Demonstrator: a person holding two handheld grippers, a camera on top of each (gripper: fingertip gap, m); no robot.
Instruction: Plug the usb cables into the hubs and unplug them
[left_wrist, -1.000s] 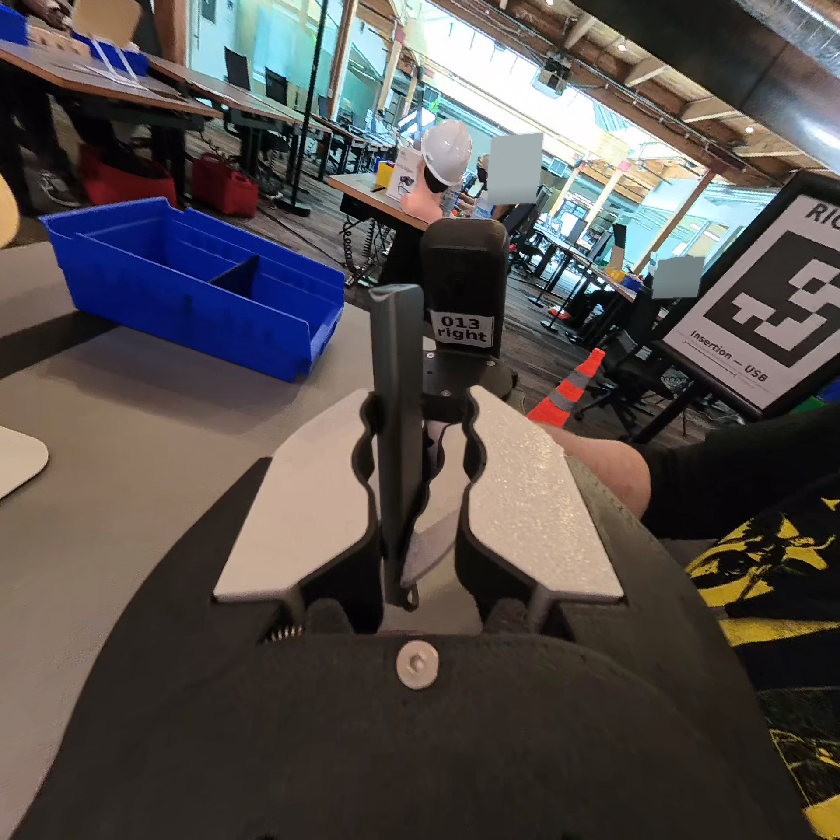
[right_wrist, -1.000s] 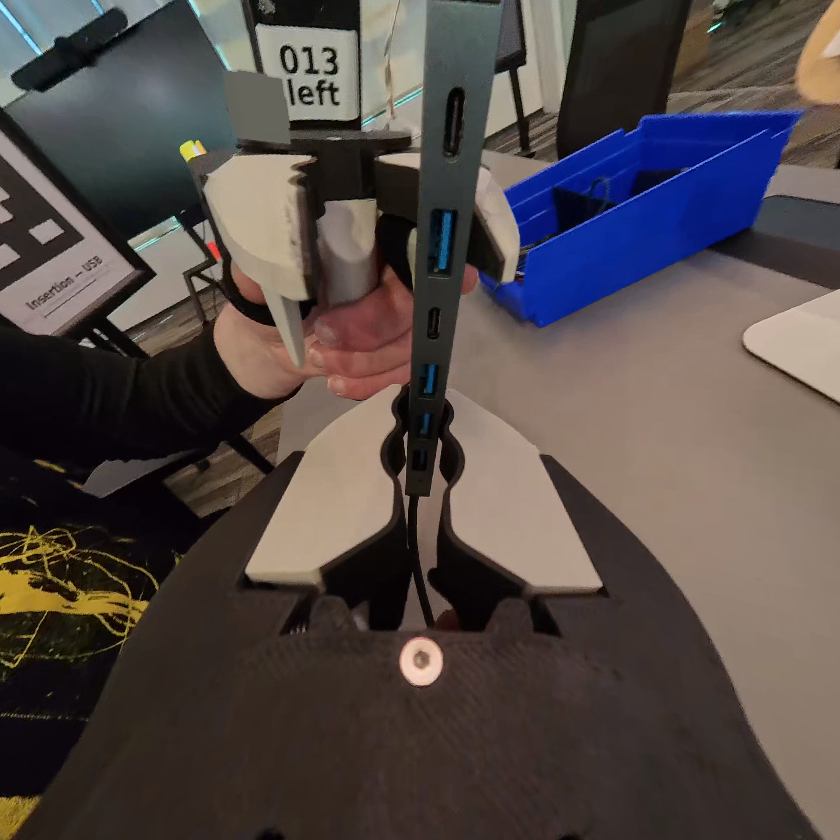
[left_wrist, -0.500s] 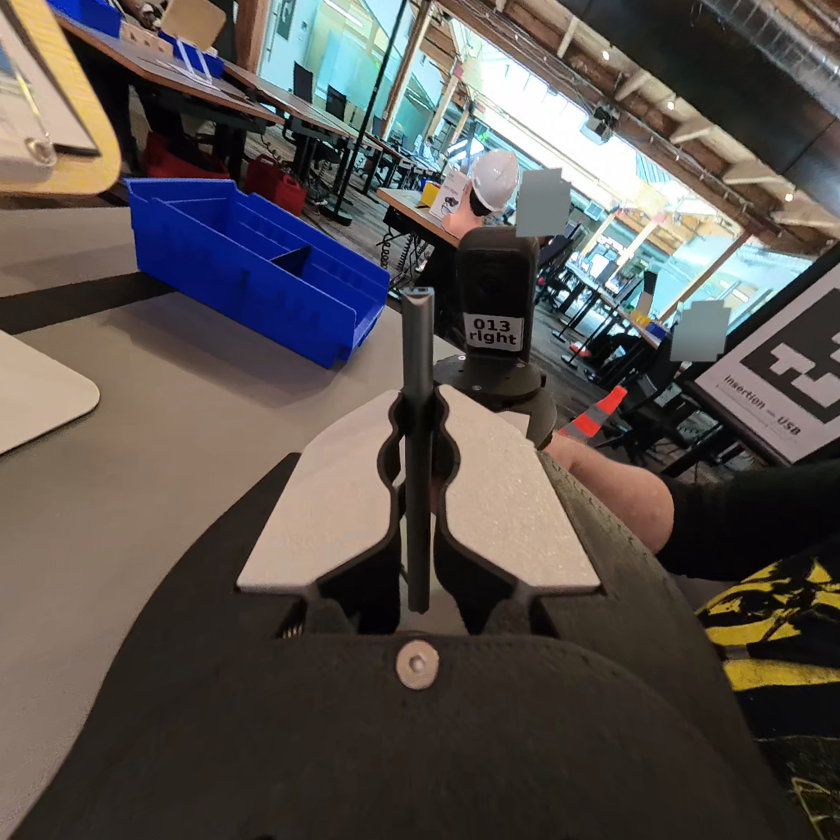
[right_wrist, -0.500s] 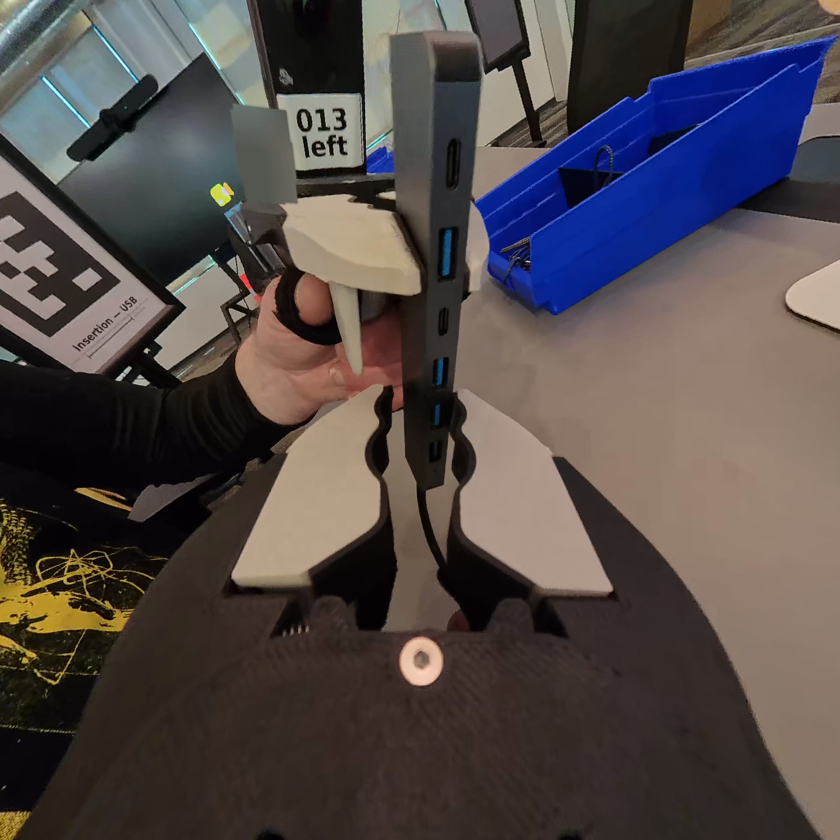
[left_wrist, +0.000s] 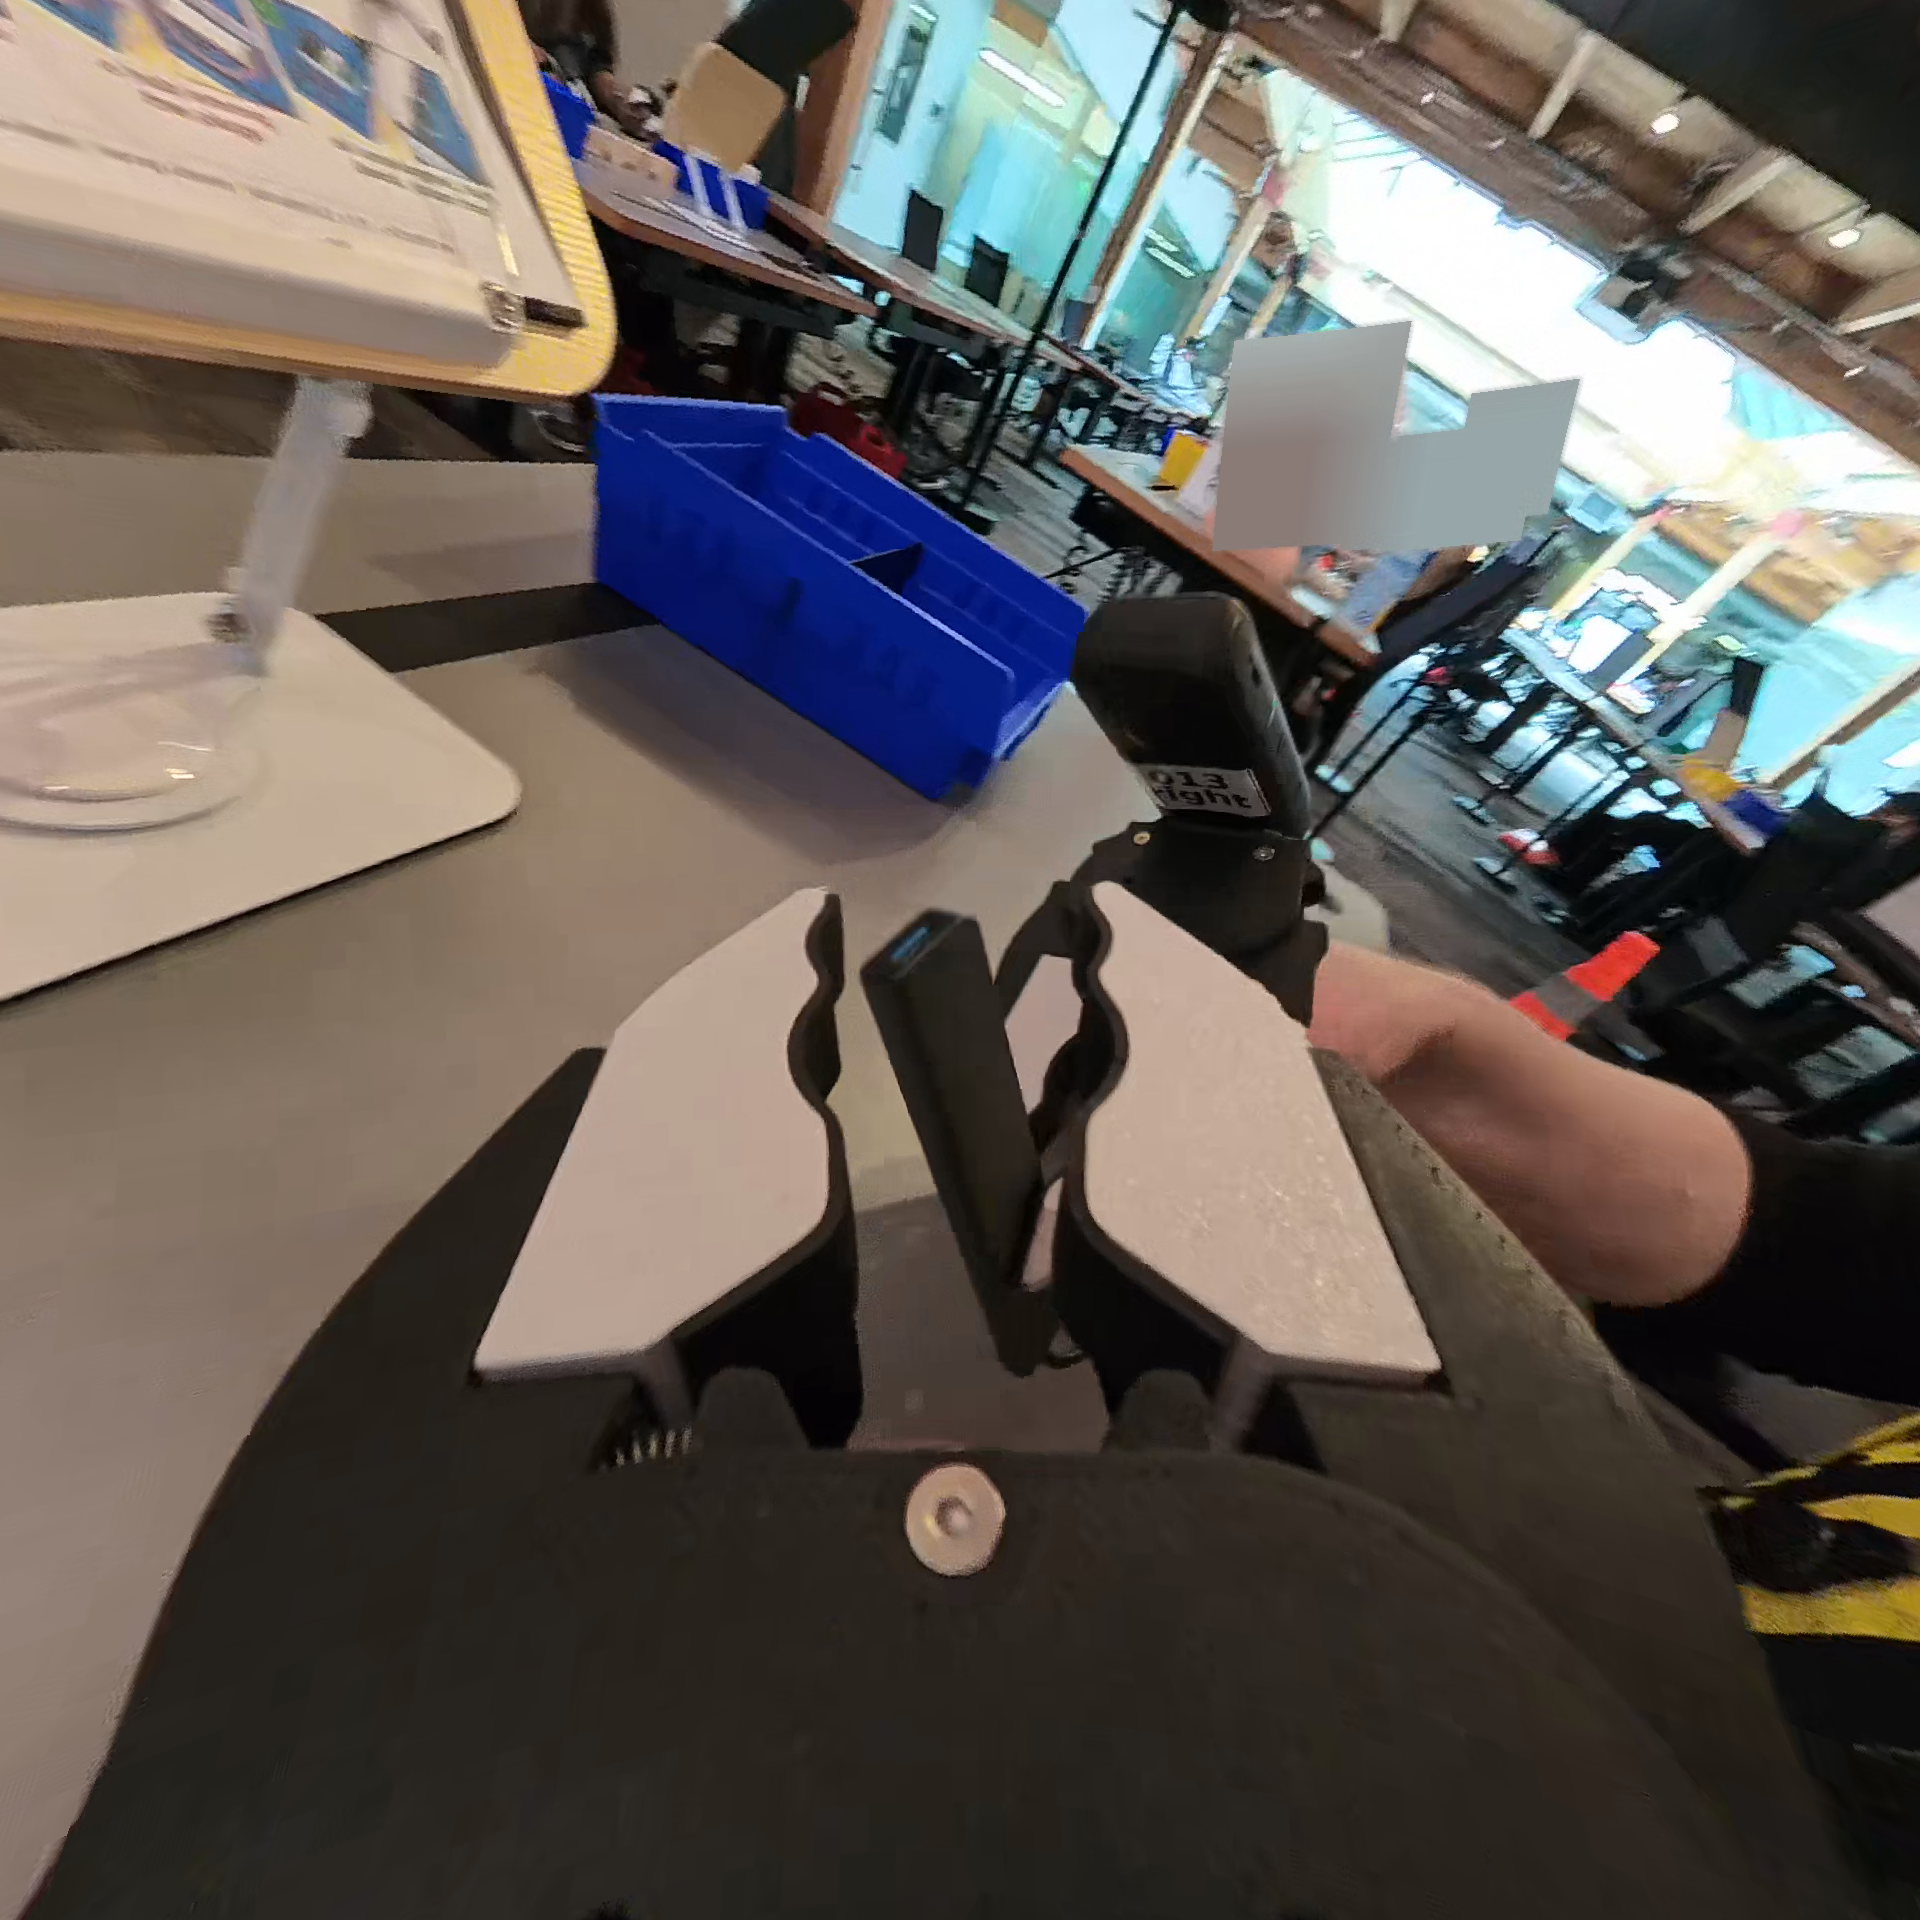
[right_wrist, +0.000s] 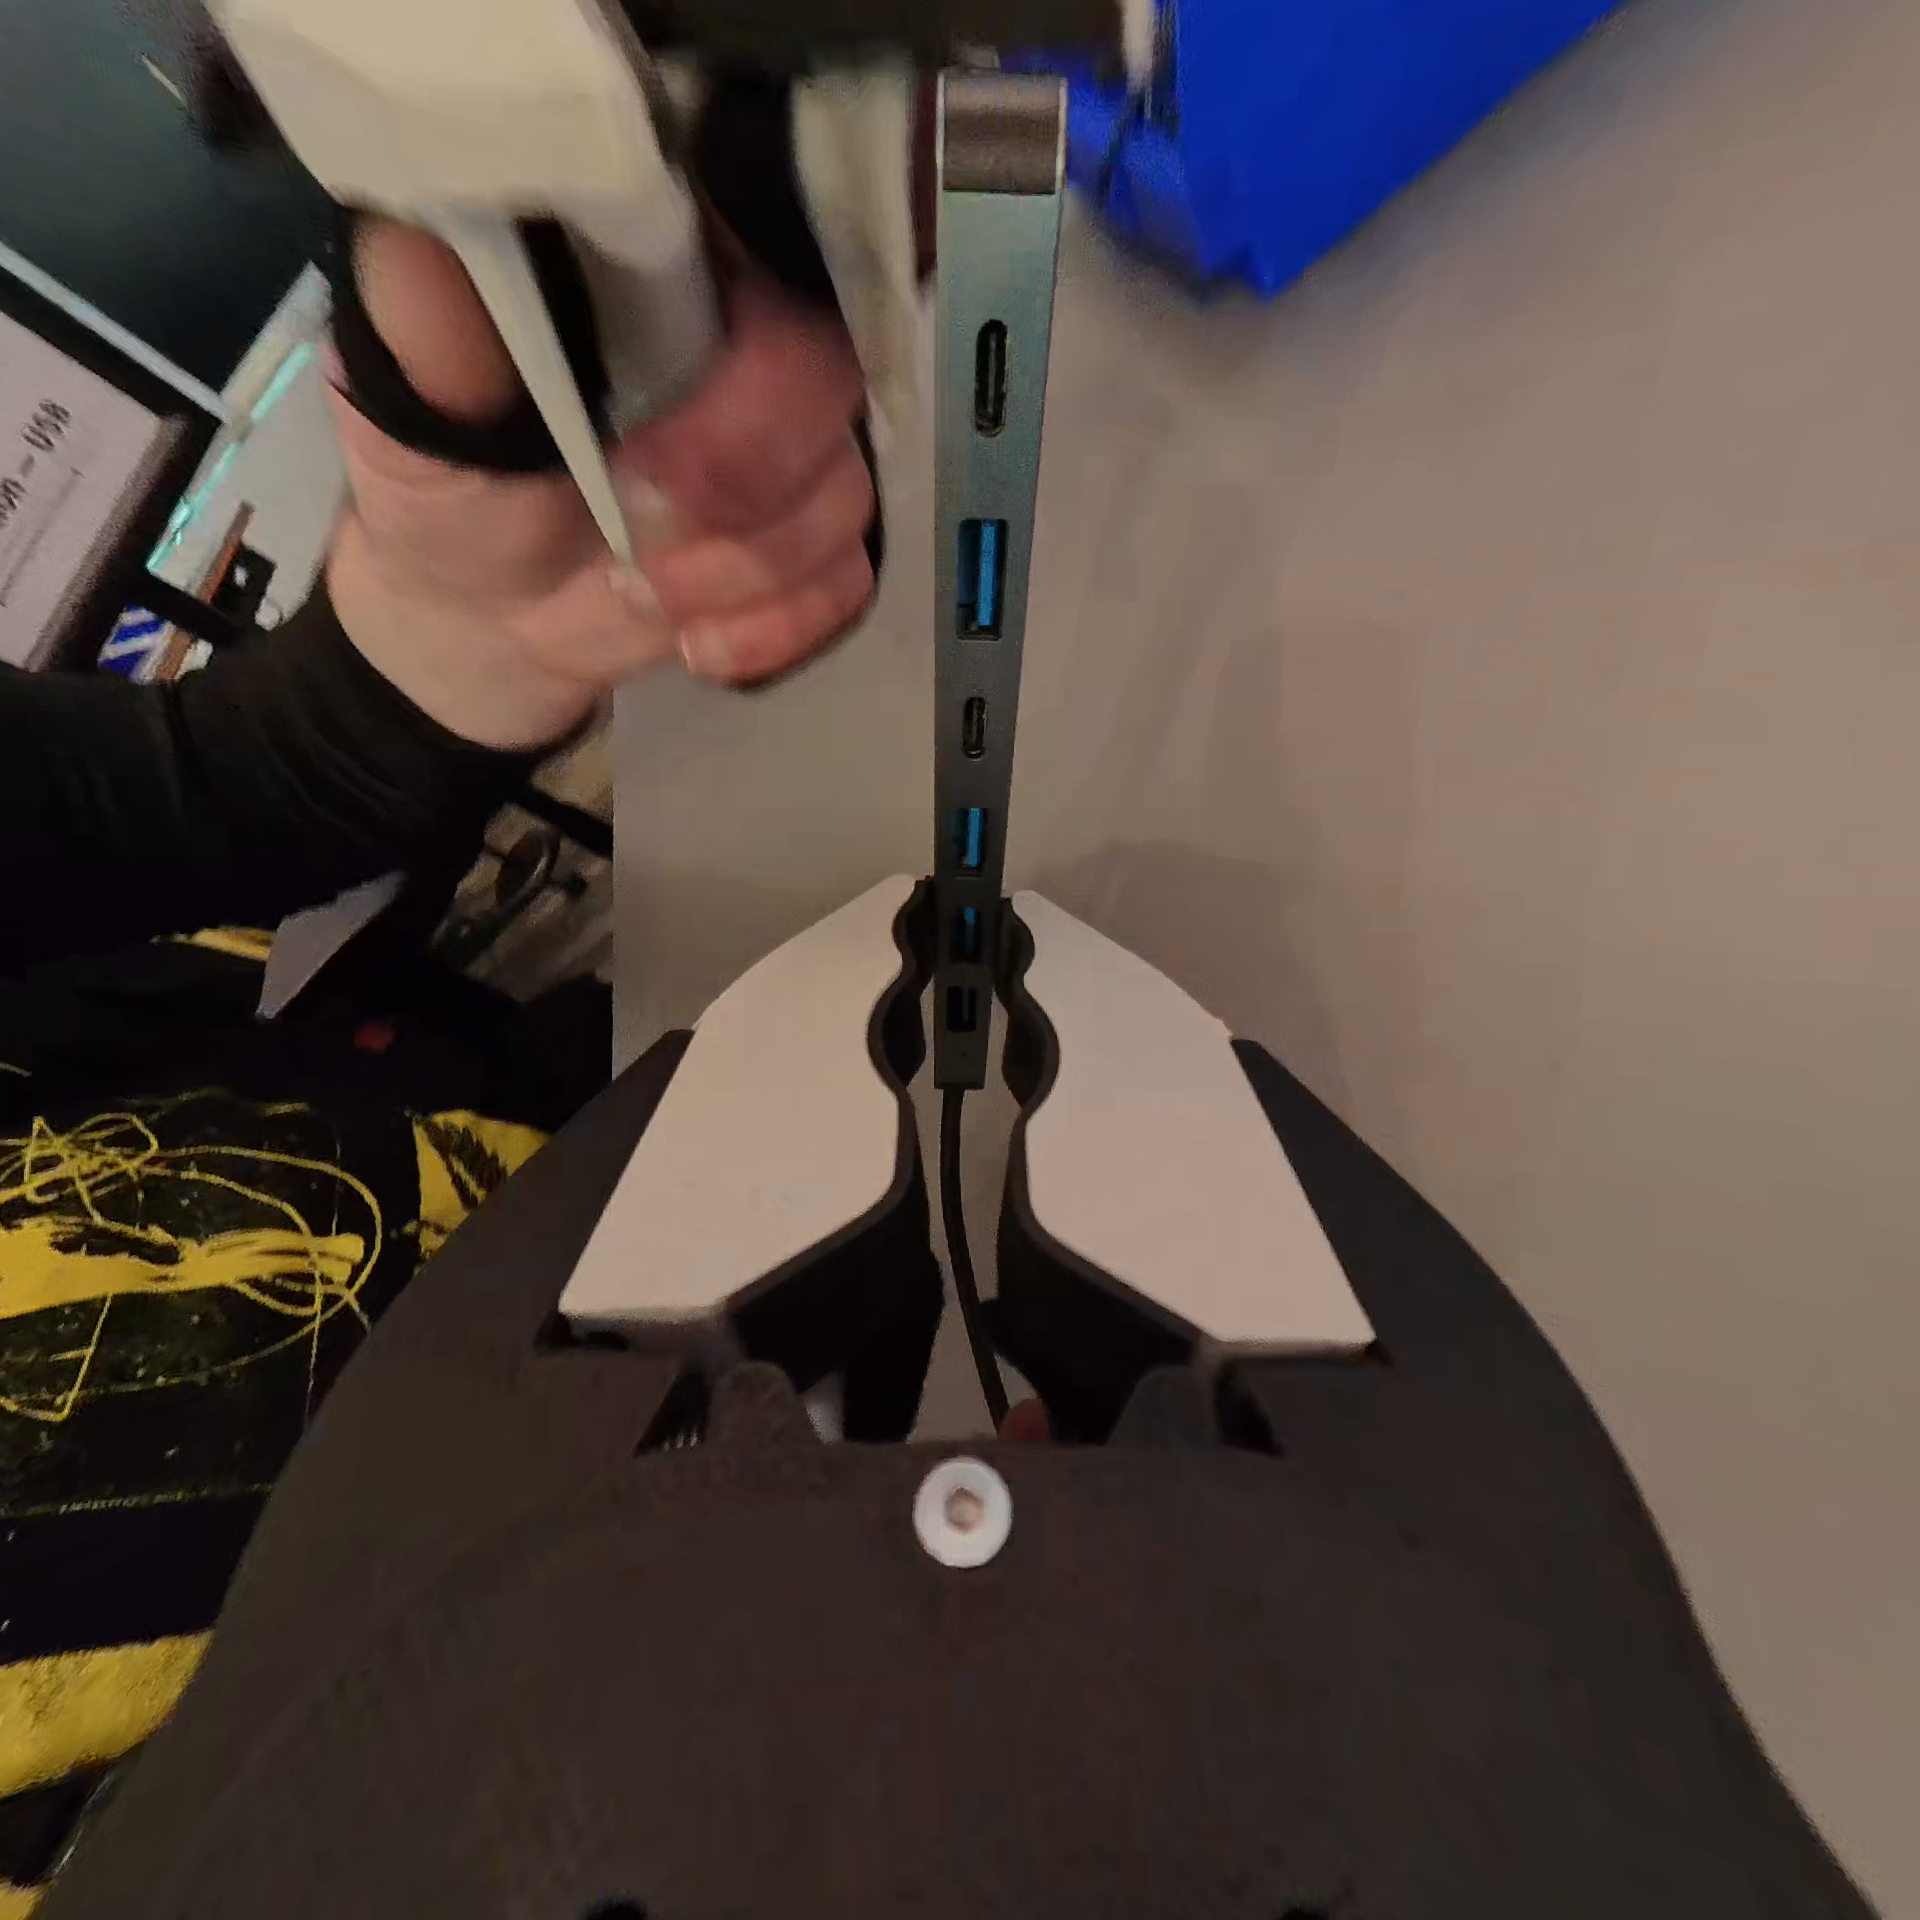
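Note:
A dark grey USB hub (left_wrist: 956, 1091) with blue ports stands tilted between the fingers of my left gripper (left_wrist: 961, 904). That gripper is open and neither pad touches the hub. In the right wrist view my right gripper (right_wrist: 966, 894) is shut on the hub (right_wrist: 992, 468) at its cable end, with the black cable (right_wrist: 961, 1247) running back between the fingers. The right gripper (left_wrist: 1195, 852) shows just beyond the hub in the left wrist view. The left gripper (right_wrist: 727, 208) is blurred at the hub's far end, held by a hand (right_wrist: 623, 540).
A blue divided bin (left_wrist: 831, 603) sits on the grey table (left_wrist: 312, 1039) ahead; it also shows in the right wrist view (right_wrist: 1299, 135). A white stand base (left_wrist: 260, 790) carries a tilted board (left_wrist: 260, 156) at left. The person's forearm (left_wrist: 1507, 1143) is at right. There is about 10 centimeters between the tips of the two grippers.
The left gripper, shut on the hub half a second ago, has opened and let go. The right gripper, then loose around the cable end, has shut on it. The hub now leans in the left view.

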